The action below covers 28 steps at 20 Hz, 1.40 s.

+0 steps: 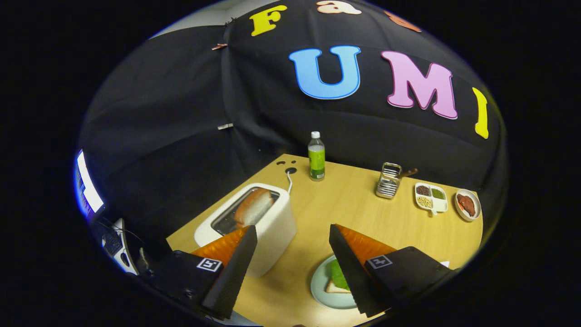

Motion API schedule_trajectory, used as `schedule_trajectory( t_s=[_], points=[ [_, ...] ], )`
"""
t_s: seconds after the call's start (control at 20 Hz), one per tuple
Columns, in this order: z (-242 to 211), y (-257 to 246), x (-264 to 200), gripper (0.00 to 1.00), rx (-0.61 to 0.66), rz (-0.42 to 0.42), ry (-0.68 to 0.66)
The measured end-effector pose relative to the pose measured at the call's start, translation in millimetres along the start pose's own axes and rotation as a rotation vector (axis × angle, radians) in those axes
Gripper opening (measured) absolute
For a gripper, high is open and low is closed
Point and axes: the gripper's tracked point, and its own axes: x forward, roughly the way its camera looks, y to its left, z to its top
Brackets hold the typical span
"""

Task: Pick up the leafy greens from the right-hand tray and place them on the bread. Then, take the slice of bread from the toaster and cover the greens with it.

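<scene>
I had tongs (292,234) spread wide, empty, above worktop (345,204). Bread slice (253,206) stood in white toaster (265,222), just ahead of left finger. Leafy greens (338,274) lay on bread (335,287) on pale plate (320,284), tucked against right finger. Bottle (316,156), metal rack (388,180), divided dish (430,197) stood well beyond.

The gripper (292,234) hung with fingers spread and nothing between them over bare table (349,204), the toaster (254,222) crowding its left finger, the plate (324,284) under its right, and bottle (316,156), rack (388,180) and dishes (431,198) well beyond.
</scene>
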Motion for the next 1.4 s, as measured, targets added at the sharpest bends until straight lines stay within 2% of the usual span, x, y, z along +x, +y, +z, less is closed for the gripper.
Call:
schedule_trajectory(
  t_s=[0.4, 0.7, 0.95, 1.0, 1.1, 1.2, 1.25, 1.4],
  points=[
    [21.1, 55.8, 45.1, 0.99, -0.046, 0.056, 0.022],
    [5.4, 56.4, 88.9, 0.99, -0.091, -0.01, 0.079],
    [-7.6, 51.5, 113.2, 0.99, -0.058, -0.057, 0.134],
    [-7.3, 53.0, 115.5, 0.95, -0.057, -0.056, 0.134],
    [-11.0, 55.8, 119.9, 0.8, -0.065, -0.054, 0.144],
    [-9.3, 53.8, 120.4, 0.71, -0.081, -0.071, 0.135],
    [-11.3, 54.7, 121.3, 0.7, -0.079, -0.072, 0.141],
    [-16.6, 55.7, 121.3, 0.45, -0.059, -0.08, 0.169]
  ],
)
